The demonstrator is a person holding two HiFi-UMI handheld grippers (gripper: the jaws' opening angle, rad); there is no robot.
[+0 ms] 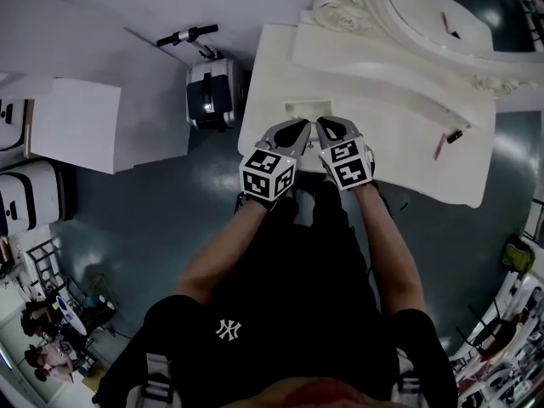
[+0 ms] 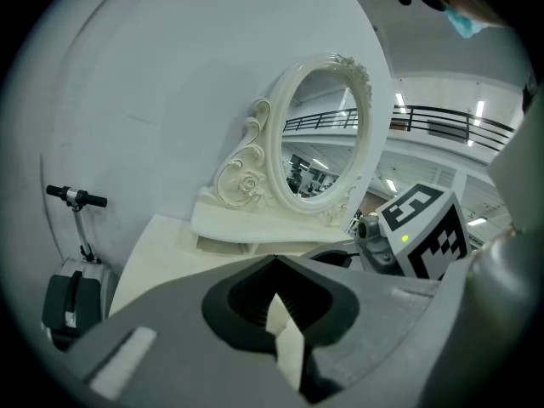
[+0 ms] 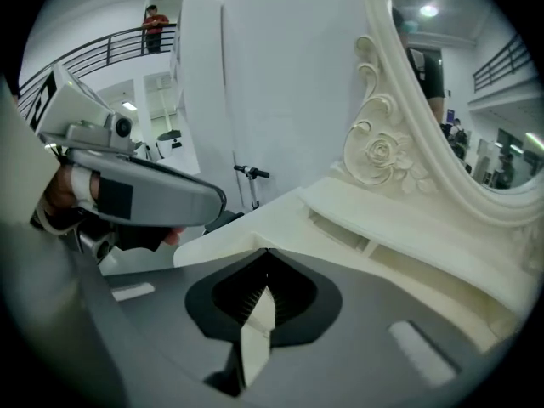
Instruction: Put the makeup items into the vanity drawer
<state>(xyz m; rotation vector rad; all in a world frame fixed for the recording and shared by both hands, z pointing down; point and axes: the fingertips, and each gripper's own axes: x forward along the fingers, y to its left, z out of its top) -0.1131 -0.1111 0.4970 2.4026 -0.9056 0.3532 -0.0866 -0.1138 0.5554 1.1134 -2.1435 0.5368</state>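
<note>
Makeup sticks [image 1: 448, 140] lie on the vanity [image 1: 280, 66] top, well to the right of both grippers. Left gripper [image 1: 299, 127] and right gripper [image 1: 330, 127] sit closed and empty at the near edge, facing the drawer [image 1: 308, 106]. Best to open the drawer fully first, then fetch the sticks one at a time.

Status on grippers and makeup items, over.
Shut, empty: left gripper, right gripper, at vanity front edge. Pink stick, dark item untouched, top's right side. Nothing in between.

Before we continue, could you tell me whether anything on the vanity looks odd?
Only a slim pink stick and a small dark item lying loose near the right end of the vanity; nothing looks spilled or damaged.
</note>
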